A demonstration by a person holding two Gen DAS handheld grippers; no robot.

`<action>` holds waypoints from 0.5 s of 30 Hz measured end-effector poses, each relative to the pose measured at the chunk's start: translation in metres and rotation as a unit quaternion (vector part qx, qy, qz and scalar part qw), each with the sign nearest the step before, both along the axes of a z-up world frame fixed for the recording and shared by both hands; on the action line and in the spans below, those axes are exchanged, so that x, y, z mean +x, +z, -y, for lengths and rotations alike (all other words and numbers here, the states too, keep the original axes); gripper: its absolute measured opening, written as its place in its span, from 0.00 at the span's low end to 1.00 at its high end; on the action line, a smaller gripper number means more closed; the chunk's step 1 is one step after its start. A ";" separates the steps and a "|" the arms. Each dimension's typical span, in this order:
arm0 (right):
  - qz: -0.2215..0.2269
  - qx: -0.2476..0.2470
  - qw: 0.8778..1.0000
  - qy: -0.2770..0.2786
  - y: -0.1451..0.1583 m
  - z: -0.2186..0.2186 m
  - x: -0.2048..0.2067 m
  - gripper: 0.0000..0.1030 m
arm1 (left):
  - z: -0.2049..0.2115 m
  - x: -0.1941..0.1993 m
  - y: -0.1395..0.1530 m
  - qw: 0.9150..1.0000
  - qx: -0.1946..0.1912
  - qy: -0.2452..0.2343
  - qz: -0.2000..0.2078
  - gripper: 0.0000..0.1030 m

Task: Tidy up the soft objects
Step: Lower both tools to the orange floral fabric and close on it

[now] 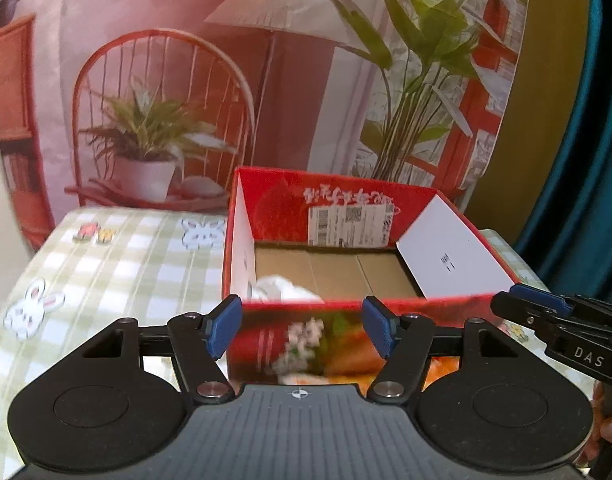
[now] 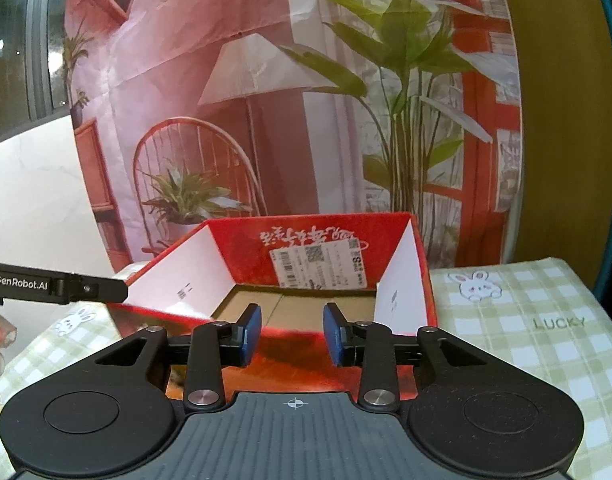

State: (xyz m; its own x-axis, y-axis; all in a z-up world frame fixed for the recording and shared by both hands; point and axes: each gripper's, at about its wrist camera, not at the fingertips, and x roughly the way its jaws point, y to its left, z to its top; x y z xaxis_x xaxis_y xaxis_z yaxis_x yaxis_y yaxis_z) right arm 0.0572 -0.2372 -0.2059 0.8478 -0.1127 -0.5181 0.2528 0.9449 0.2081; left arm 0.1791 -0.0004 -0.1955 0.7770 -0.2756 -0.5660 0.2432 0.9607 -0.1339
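Backdrop: one printed sheet, creased, showing chair, lamp and plants. Tablecloth: soft green-and-white check with rabbit motifs; the word LUCKY shows in the right wrist view only. Box: one open rectangular carton, glossy red outside, white side flaps, plain brown cardboard floor, shipping label on the far wall. White soft object: one crumpled piece lying inside the box at its near left corner, seen only in the left wrist view. Left gripper: blue ribbed pads wide apart, empty, before the near wall. Right gripper: pads apart, narrower gap, empty, at the near rim
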 end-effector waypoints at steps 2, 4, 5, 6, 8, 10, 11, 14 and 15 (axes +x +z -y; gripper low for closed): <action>0.001 0.000 1.000 0.005 0.001 -0.006 -0.008 0.31 | -0.003 -0.011 -0.001 1.000 -0.001 0.003 -0.003 0.67; -0.001 0.000 1.000 0.010 0.002 -0.012 -0.014 0.32 | -0.007 -0.021 -0.003 1.000 -0.004 0.006 -0.005 0.67; -0.002 0.001 1.000 0.013 0.003 -0.014 -0.017 0.32 | -0.009 -0.026 -0.004 1.000 -0.006 0.007 -0.006 0.67; -0.002 0.003 1.000 0.016 0.003 -0.017 -0.020 0.32 | -0.012 -0.031 -0.005 1.000 -0.008 0.008 -0.007 0.67; -0.004 0.004 1.000 0.018 0.003 -0.022 -0.025 0.33 | -0.016 -0.040 -0.007 1.000 -0.010 0.014 -0.008 0.67; -0.007 0.007 1.000 0.022 0.001 -0.027 -0.031 0.33 | -0.019 -0.048 -0.010 1.000 -0.012 0.024 -0.010 0.67; -0.010 0.008 1.000 0.023 0.000 -0.030 -0.033 0.34 | -0.020 -0.051 -0.012 0.999 -0.014 0.028 -0.012 0.67; -0.020 0.011 0.999 0.029 -0.007 -0.039 -0.041 0.34 | -0.019 -0.065 -0.019 0.999 -0.007 0.032 -0.012 0.67; -0.025 0.012 0.999 0.031 -0.009 -0.042 -0.044 0.34 | -0.017 -0.069 -0.022 1.000 0.000 0.030 -0.009 0.67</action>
State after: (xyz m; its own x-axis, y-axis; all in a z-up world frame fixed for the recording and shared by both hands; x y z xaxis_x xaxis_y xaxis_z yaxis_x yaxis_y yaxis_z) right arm 0.0133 -0.1949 -0.2152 0.8263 -0.0473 -0.5612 0.2042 0.9538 0.2203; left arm 0.1096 0.0162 -0.2171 0.7813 -0.2288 -0.5807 0.1829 0.9735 -0.1374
